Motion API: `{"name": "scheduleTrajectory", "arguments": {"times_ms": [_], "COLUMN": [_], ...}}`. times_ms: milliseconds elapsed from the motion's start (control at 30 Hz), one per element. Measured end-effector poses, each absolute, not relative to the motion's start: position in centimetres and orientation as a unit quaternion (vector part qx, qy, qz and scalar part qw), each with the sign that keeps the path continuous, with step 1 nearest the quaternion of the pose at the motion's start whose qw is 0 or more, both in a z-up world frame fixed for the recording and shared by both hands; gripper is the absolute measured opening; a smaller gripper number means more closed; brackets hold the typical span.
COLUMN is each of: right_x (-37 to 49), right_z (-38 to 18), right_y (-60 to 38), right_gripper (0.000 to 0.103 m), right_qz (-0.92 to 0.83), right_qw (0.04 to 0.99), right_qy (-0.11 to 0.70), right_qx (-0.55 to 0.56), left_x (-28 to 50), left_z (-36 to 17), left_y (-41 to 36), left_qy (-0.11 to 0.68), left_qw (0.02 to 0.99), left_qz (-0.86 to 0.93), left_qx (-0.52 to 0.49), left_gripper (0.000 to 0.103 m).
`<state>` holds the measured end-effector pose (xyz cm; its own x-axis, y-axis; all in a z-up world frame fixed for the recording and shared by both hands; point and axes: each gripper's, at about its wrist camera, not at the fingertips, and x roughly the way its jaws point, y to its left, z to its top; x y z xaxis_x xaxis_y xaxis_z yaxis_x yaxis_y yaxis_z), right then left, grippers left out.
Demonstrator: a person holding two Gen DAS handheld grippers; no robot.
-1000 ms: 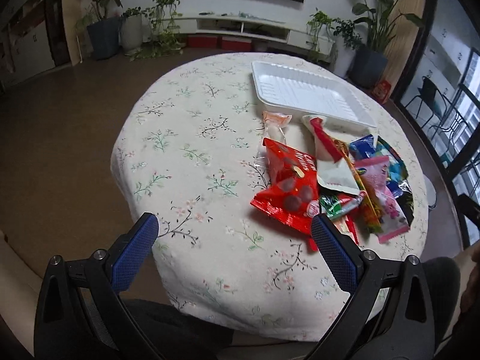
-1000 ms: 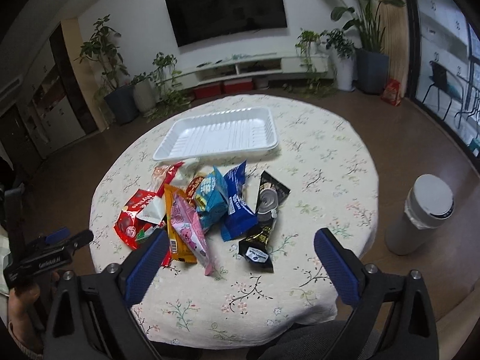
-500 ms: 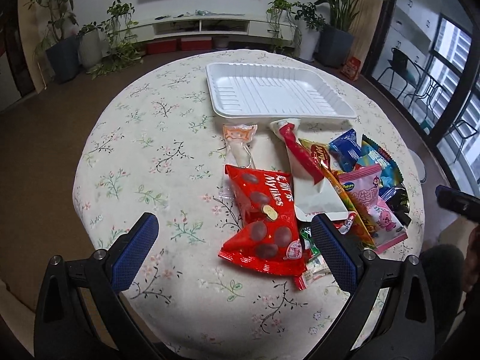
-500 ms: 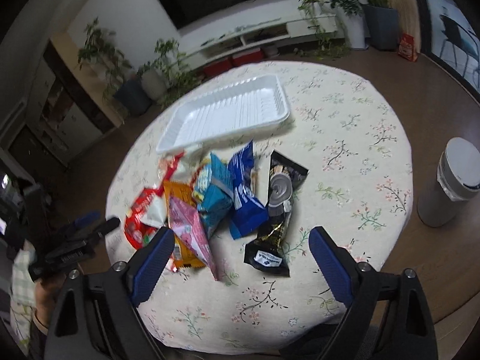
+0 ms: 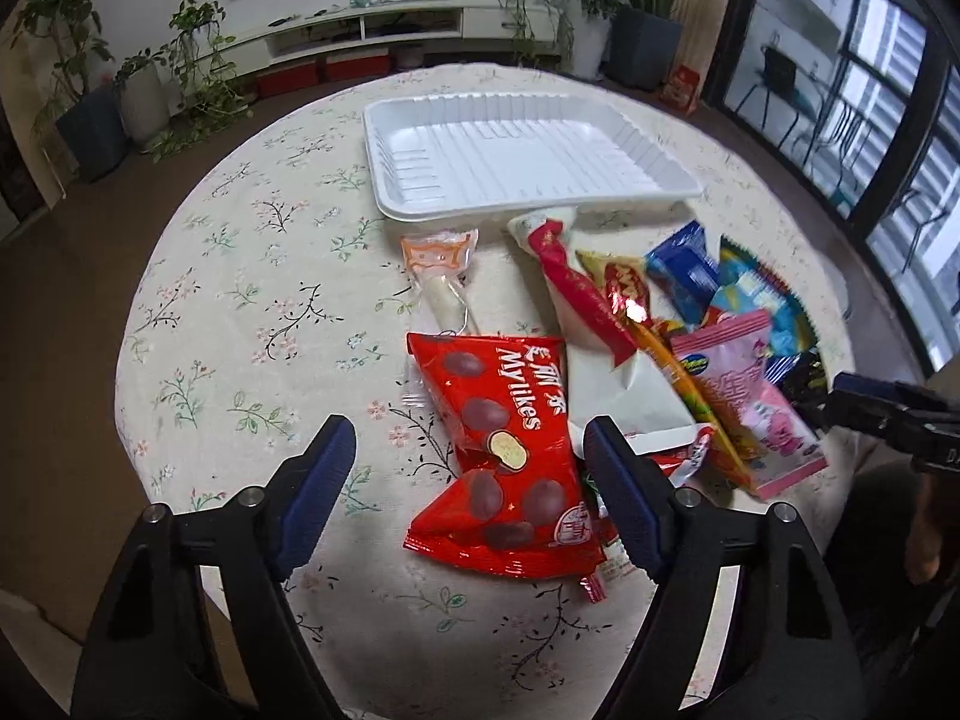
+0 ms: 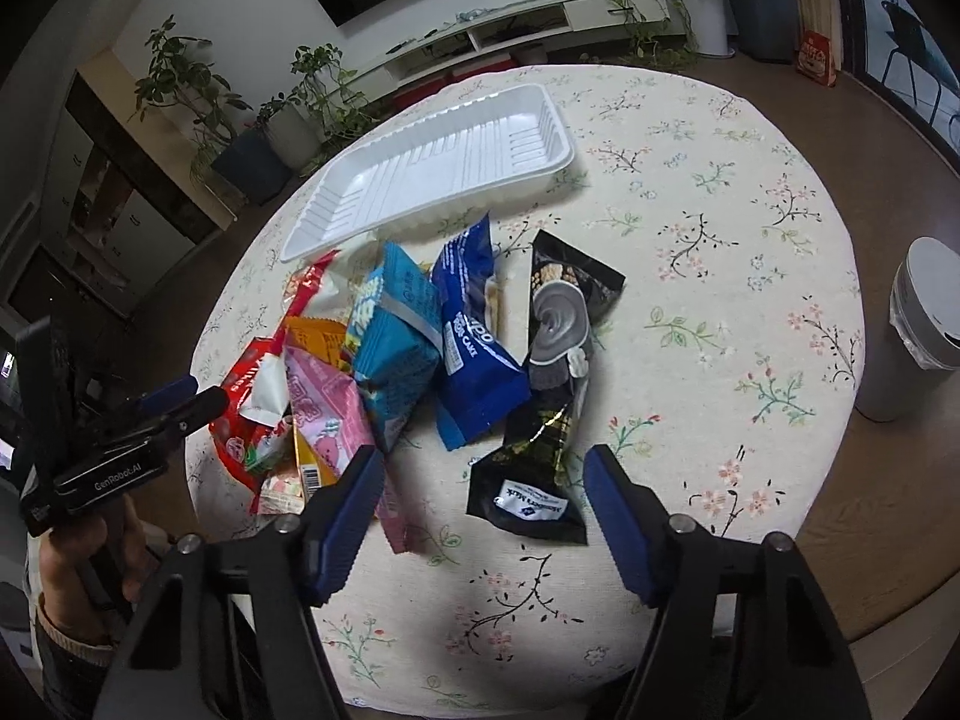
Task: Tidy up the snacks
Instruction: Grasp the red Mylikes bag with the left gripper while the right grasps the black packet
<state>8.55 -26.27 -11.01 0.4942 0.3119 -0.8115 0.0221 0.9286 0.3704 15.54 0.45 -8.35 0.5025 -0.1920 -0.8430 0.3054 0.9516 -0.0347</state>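
An empty white tray [image 5: 528,150] [image 6: 432,162] sits at the far side of the round floral table. A pile of snack packets lies in front of it. My left gripper [image 5: 468,480] is open, its fingers either side of a red Mylikes bag [image 5: 504,456]. My right gripper [image 6: 486,498] is open, just above a black packet [image 6: 546,396]. Beside that lie a dark blue cake packet [image 6: 474,330], a light blue packet [image 6: 390,336] and a pink packet [image 6: 330,414] [image 5: 750,408]. A white-and-red packet [image 5: 594,336] and a clear orange-topped stick packet [image 5: 441,276] lie near the tray.
The table edge [image 6: 828,480] drops off to the right, with a white bin [image 6: 918,330] on the floor beside it. Potted plants [image 5: 84,90] and a TV shelf [image 5: 360,30] stand at the far wall. The left gripper shows in the right wrist view [image 6: 120,438].
Both grippers have moved forward and down toward the snack pile. The left now straddles the red bag; the right is close over the black packet. Both stay open.
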Motion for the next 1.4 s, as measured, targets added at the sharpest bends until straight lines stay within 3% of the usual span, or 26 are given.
{"name": "scheduleTrajectory", "arguments": {"times_ms": [233,367,833,967,1400], "right_x": [8.5,8.6,8.7,8.8,8.6], "right_z": [-10.9,-10.9,-11.0,-11.0,-11.1], "right_y": [-26.0,-26.0,-25.9,-25.8,-25.8], "right_gripper": [0.065,0.065,0.065,0.065,0.064], "right_qz": [0.082,0.081,0.075,0.077,0.078], "right_qw": [0.856,0.857,0.857,0.858,0.859], "right_qy": [0.488,0.486,0.487,0.486,0.484], "right_qx": [0.151,0.151,0.148,0.148,0.149], "left_x": [16.6,16.6,18.5,18.9,20.3], "left_z": [-9.5,-9.1,-10.9,-10.9,-12.3], "left_y": [0.7,1.7,-0.1,0.1,1.5], "left_qy": [0.499,0.495,0.528,0.535,0.550], "left_qw": [0.855,0.856,0.831,0.824,0.817], "left_qz": [-0.135,-0.148,-0.160,-0.180,-0.176], "left_qx": [0.051,0.018,0.072,0.049,0.012], "left_gripper": [0.077,0.070,0.070,0.042,0.033]}}
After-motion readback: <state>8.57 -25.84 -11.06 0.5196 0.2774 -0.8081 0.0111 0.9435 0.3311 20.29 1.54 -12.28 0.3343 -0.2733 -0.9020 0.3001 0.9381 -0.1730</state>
